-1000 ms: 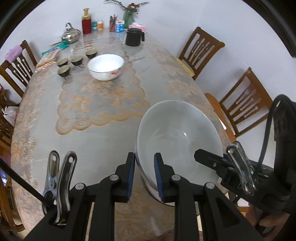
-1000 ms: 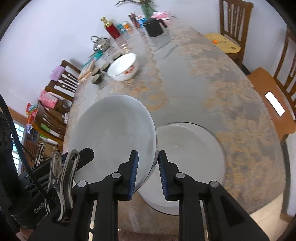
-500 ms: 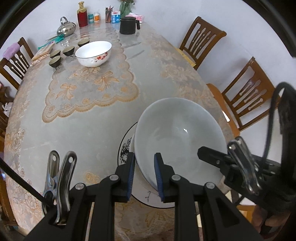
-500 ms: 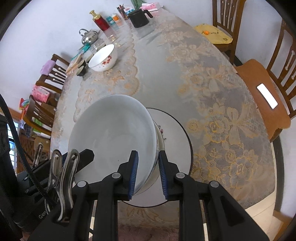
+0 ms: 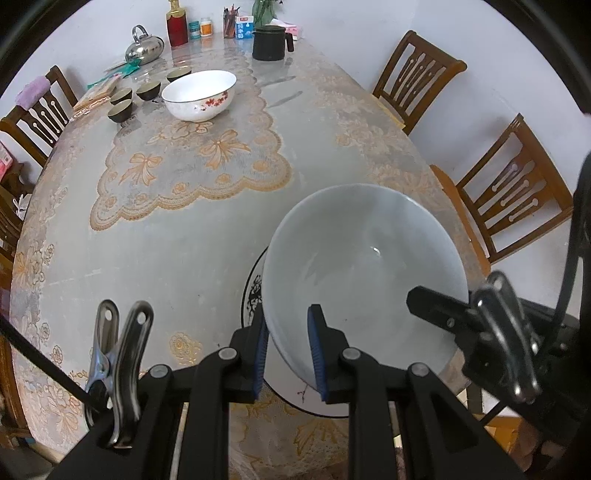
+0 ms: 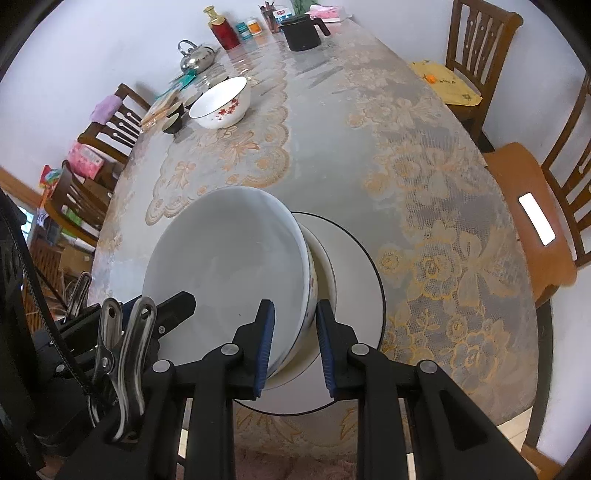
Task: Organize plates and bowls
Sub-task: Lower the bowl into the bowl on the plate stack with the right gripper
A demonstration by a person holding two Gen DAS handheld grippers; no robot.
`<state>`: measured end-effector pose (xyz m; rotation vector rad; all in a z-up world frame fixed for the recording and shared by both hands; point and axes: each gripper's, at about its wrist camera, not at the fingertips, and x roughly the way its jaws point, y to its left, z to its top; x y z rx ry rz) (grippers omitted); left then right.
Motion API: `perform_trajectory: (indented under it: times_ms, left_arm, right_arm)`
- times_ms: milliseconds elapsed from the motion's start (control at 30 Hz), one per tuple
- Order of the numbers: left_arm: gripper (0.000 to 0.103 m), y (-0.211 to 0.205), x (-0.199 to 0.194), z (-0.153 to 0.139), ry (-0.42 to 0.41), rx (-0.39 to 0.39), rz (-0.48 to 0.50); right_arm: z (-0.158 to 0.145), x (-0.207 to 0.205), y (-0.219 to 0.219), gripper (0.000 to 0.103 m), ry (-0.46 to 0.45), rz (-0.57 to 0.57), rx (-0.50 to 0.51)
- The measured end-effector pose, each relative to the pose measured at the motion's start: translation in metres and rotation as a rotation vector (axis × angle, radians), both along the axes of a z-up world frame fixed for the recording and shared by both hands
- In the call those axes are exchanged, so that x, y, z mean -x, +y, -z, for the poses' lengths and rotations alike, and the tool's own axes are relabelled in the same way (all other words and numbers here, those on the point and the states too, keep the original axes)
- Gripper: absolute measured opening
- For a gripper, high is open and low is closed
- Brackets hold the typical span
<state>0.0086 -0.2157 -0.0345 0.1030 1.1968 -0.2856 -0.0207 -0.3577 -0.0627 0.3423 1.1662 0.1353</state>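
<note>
A large white bowl [image 5: 364, 266] [image 6: 229, 266] is held from both sides just over a black-rimmed white plate [image 6: 354, 266] [image 5: 255, 291] at the table's near edge. My left gripper [image 5: 287, 350] is shut on the bowl's left rim. My right gripper [image 6: 293, 339] is shut on the opposite rim. In the right wrist view the bowl's foot sits low on the plate; I cannot tell whether it touches. A second white bowl with red flowers [image 5: 199, 94] [image 6: 221, 101] stands far up the table.
Several small dark cups [image 5: 122, 105], a steel kettle [image 5: 144, 46], a red bottle [image 5: 177, 24] and a black jug [image 5: 271, 40] stand at the far end. Wooden chairs [image 5: 509, 195] ring the lace-covered table [image 5: 192, 166]. A phone lies on a chair seat [image 6: 535, 218].
Both grippers have come down with the big bowl, which now sits lower over the black-rimmed plate. Their grip on the rim is unchanged.
</note>
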Motion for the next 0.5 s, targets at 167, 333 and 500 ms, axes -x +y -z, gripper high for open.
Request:
perform_trajectory:
  times_ms: [167,333,500]
  left_arm:
    - [0.022,-0.0023,0.0022,0.0009,-0.012,-0.017,0.011]
    - [0.022,-0.0007,0.0011,0.0034,0.006,-0.008,0.008]
    - [0.021,0.0006,0.0019,0.0059,0.015,0.001,0.011]
  right_arm:
    - [0.0012,0.0004,-0.0007,0.025,0.001,-0.004,-0.001]
    - [-0.0014,0.0022,-0.0009,0.025,-0.015,0.001,0.022]
    - [-0.0014,0.0038,-0.002,0.025,-0.027,-0.003,0.046]
